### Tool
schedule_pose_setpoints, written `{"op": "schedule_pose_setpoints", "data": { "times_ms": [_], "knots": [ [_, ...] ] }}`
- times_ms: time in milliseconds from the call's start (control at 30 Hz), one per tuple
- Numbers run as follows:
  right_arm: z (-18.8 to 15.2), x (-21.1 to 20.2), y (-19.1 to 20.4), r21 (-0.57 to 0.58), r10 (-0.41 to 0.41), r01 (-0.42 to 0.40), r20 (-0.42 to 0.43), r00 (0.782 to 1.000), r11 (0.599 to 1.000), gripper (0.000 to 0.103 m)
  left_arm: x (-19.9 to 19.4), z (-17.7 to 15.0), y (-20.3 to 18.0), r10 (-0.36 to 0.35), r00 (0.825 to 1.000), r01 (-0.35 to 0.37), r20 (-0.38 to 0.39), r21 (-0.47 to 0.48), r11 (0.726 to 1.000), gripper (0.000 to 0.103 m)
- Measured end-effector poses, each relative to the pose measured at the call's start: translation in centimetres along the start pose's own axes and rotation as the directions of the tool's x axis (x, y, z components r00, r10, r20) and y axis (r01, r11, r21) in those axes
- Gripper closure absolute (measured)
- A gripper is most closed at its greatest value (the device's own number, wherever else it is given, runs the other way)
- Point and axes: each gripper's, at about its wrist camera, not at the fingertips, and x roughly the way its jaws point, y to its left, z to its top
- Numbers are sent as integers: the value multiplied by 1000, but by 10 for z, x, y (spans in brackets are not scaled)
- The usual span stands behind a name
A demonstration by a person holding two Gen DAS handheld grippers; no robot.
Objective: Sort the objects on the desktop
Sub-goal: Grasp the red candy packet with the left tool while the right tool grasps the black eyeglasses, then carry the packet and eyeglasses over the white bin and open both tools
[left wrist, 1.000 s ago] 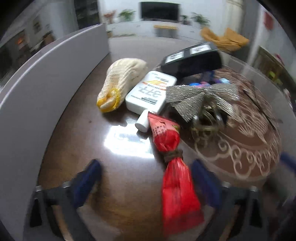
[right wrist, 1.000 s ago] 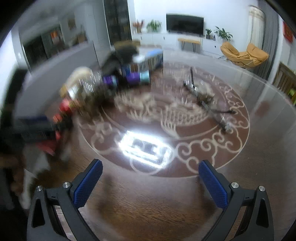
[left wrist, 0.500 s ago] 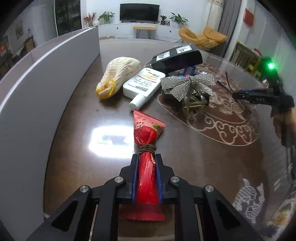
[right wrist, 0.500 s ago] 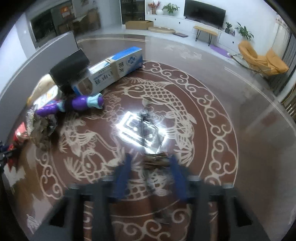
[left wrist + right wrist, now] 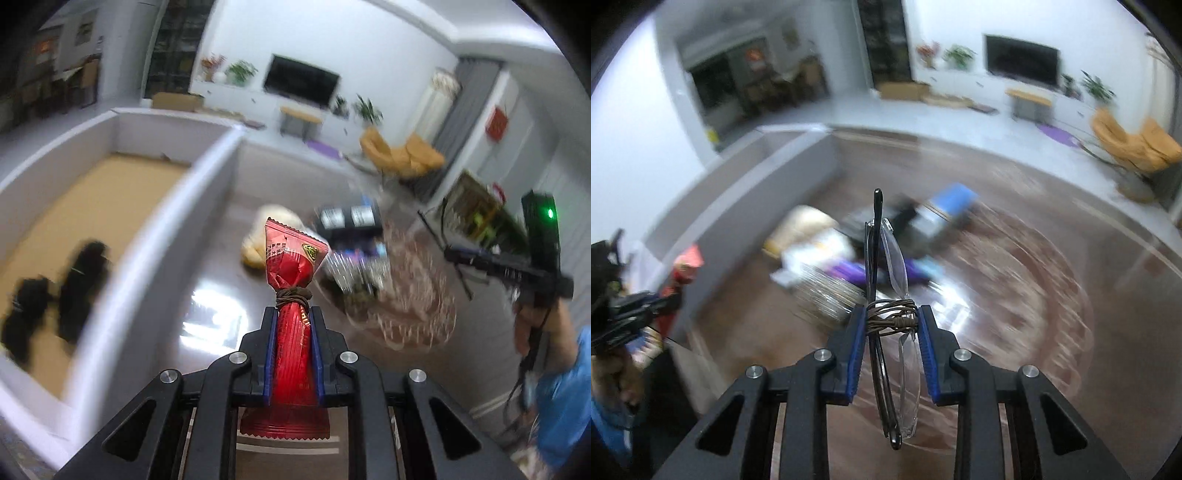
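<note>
My left gripper (image 5: 293,314) is shut on a red snack packet (image 5: 291,258) tied with a brown band, held up above the dark table. The packet stands upright between the blue pads. To its left lies a white box (image 5: 155,229) with a tan floor and two black items (image 5: 55,295) inside. My right gripper (image 5: 891,314) is shut on folded glasses (image 5: 886,266) wound with brown cord, lifted off the table. In the right wrist view the red packet (image 5: 685,266) and the left gripper (image 5: 635,306) show at the far left, beside the box wall (image 5: 746,195).
A blurred heap stays on the table: a cream glove (image 5: 801,225), a white tube (image 5: 820,251), a black case (image 5: 349,219), a blue-white carton (image 5: 945,210), a purple item (image 5: 849,271) and a silver bow (image 5: 827,295). A hand and blue sleeve (image 5: 561,387) hold the right gripper.
Both grippers closed, the left on the red packet, the right on the glasses, and both lifted off the table. The left view now looks over the box wall into the box.
</note>
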Motion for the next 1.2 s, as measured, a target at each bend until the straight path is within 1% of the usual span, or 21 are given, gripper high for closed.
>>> {"op": "schedule_pose_setpoints", "data": {
  "times_ms": [100,167,233,333,433,500,600,633,667,700,733,767,800,833,867,933,1000,1067,1133,1167,1200],
  "knots": [
    [31,13,55,-35,101,-100,35,994,994,74,-31,28,36,49,997,-46,57,-51,998,87],
    [53,26,98,-58,172,-169,47,984,984,74,-46,45,64,116,990,-110,77,-76,991,87],
    [71,44,147,-79,243,-238,54,969,968,74,-55,61,100,196,978,-188,73,-105,977,87],
    [94,73,210,-120,308,-301,48,950,946,74,-53,72,144,283,959,-276,33,-140,951,87],
    [110,110,261,-148,325,-318,19,946,936,74,-39,75,181,337,941,-336,-23,-162,928,87],
    [117,138,292,-188,292,-286,3,956,939,73,-27,72,195,360,931,-365,-59,-163,917,87],
    [119,172,314,-211,245,-245,-26,969,946,71,-8,66,207,390,914,-403,-112,-143,904,87],
    [118,184,318,-209,235,-239,-42,971,948,71,-1,64,209,396,908,-413,-134,-134,901,85],
    [116,194,318,-202,226,-234,-63,972,951,67,4,63,211,403,904,-421,-147,-128,898,79],
    [115,204,318,-190,220,-233,-87,972,954,55,10,61,213,411,897,-432,-163,-119,894,73],
    [115,213,313,-170,212,-229,-111,971,958,48,14,59,215,424,888,-446,-177,-112,888,50],
    [113,216,309,-156,208,-224,-115,971,962,39,14,58,215,444,878,-466,-176,-113,877,39],
    [109,214,300,-141,208,-221,-101,973,965,36,9,57,214,458,877,-475,-144,-123,871,36],
    [105,207,294,-125,218,-226,-76,973,966,34,5,58,213,463,878,-477,-122,-132,869,27],
    [101,201,287,-112,229,-234,-57,972,966,29,1,58,210,466,878,-477,-106,-141,867,23],
    [92,184,272,-94,233,-233,-16,972,968,24,-8,56,201,472,879,-477,-70,-149,866,23],
    [78,160,254,-94,228,-225,30,973,970,20,-17,52,184,461,887,-461,-36,-140,876,23],
    [57,134,231,-107,174,-165,73,982,980,19,-27,45,152,415,910,-411,15,-103,906,23],
    [30,107,204,-110,132,-119,119,984,987,16,-35,38,111,353,934,-351,53,-42,935,23],
    [15,93,188,-106,101,-86,141,985,991,11,-36,37,97,326,943,-326,62,-16,945,23],
    [-8,77,167,-89,40,-26,165,985,996,7,-36,32,77,287,955,-289,71,22,957,22]
  ]
}}
